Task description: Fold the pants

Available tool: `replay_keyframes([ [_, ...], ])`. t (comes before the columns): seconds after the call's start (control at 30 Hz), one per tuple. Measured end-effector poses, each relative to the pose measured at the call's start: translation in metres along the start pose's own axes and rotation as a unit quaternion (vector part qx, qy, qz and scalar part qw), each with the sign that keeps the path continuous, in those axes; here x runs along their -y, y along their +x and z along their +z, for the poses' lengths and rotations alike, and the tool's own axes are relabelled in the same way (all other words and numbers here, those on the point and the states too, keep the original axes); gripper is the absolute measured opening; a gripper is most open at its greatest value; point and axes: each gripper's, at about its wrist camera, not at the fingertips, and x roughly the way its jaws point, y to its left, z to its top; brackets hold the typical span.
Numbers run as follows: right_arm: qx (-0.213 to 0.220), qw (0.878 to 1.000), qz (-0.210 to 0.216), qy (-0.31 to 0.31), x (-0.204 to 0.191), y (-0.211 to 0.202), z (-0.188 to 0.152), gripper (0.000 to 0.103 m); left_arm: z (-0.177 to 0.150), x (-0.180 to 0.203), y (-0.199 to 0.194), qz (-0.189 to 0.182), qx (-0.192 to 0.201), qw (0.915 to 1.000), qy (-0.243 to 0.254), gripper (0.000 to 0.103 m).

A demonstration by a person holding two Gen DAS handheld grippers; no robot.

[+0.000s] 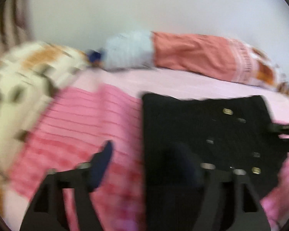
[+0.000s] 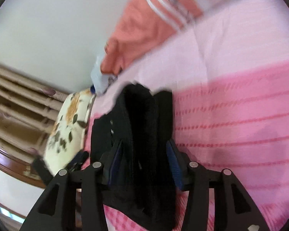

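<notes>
The black pants (image 1: 206,127) lie on a pink striped blanket (image 1: 82,127) on the bed; metal rivets and buttons show on them. In the left wrist view my left gripper (image 1: 146,165) is open, its left finger over the blanket and its right finger over the pants' left edge; the view is blurred. In the right wrist view my right gripper (image 2: 144,159) is shut on a thick bunched fold of the pants (image 2: 144,127), with cloth filling the gap between the blue pads (image 2: 173,159). The right gripper also shows at the right edge of the left wrist view (image 1: 285,132).
A floral pillow (image 1: 19,80) lies at the left. An orange-pink cloth (image 1: 194,53) and a light blue item (image 1: 129,50) lie along the white wall. A pale pink sheet (image 2: 221,44) covers the bed. Curtains (image 2: 15,100) hang at the left.
</notes>
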Motion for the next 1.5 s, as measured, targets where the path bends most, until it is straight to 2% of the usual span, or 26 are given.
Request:
replay_keyframes([
  [0.07,0.030,0.997,-0.027,-0.063,-0.031,-0.019,-0.009,0.045,0.000,0.004,-0.028,0.024,0.047,0.9986,0.007,0.084],
  [0.1,0.039,0.995,-0.033,-0.091,-0.045,-0.027,-0.016,0.046,0.000,0.005,-0.035,0.025,0.059,0.9979,0.006,0.091],
  [0.17,0.059,0.985,-0.068,-0.149,-0.077,-0.039,-0.033,0.070,-0.001,0.010,-0.056,0.031,0.080,0.9963,0.003,0.096],
  [0.2,0.075,0.978,-0.088,-0.172,-0.090,-0.045,-0.044,0.075,-0.002,0.013,-0.066,0.033,0.092,0.9952,0.002,0.097],
  [0.27,0.090,0.973,-0.092,-0.191,-0.101,-0.054,-0.059,0.085,0.000,0.020,-0.084,0.035,0.109,0.9934,0.004,0.099],
  [0.53,0.110,0.962,-0.133,-0.209,-0.120,-0.070,-0.097,0.086,-0.003,0.050,-0.140,0.011,0.123,0.9922,0.012,0.103],
  [0.6,0.126,0.959,-0.142,-0.209,-0.124,-0.081,-0.102,0.090,-0.005,0.056,-0.152,0.006,0.131,0.9914,0.011,0.103],
  [0.63,0.132,0.958,-0.146,-0.209,-0.125,-0.085,-0.104,0.096,-0.006,0.059,-0.159,0.002,0.132,0.9911,0.011,0.103],
  [0.8,0.164,0.952,-0.157,-0.203,-0.136,-0.111,-0.112,0.099,-0.009,0.061,-0.189,-0.017,0.139,0.9900,-0.013,0.103],
  [0.97,0.188,0.946,-0.158,-0.213,-0.152,-0.133,-0.120,0.102,-0.008,0.058,-0.226,0.022,0.175,0.9835,-0.041,0.103],
  [1.1,0.198,0.945,-0.147,-0.213,-0.163,-0.148,-0.124,0.102,-0.009,0.051,-0.258,0.026,0.230,0.9700,-0.074,0.103],
  [1.17,0.202,0.945,-0.140,-0.215,-0.168,-0.155,-0.125,0.102,-0.010,0.046,-0.267,0.033,0.242,0.9654,-0.092,0.103],
  [1.3,0.207,0.944,-0.135,-0.218,-0.172,-0.163,-0.130,0.102,-0.013,0.036,-0.278,0.036,0.235,0.9631,-0.127,0.103],
  [1.37,0.208,0.944,-0.137,-0.218,-0.173,-0.164,-0.132,0.102,-0.015,0.032,-0.281,0.052,0.216,0.9646,-0.142,0.103],
  [1.4,0.207,0.944,-0.137,-0.217,-0.172,-0.164,-0.132,0.102,-0.018,0.030,-0.283,0.057,0.221,0.9627,-0.145,0.103],
  [1.47,0.200,0.946,-0.140,-0.215,-0.172,-0.162,-0.134,0.102,-0.023,0.029,-0.284,0.049,0.232,0.9612,-0.142,0.103],
  [1.5,0.197,0.946,-0.145,-0.213,-0.171,-0.160,-0.134,0.102,-0.024,0.030,-0.284,0.037,0.229,0.9631,-0.137,0.103],
])
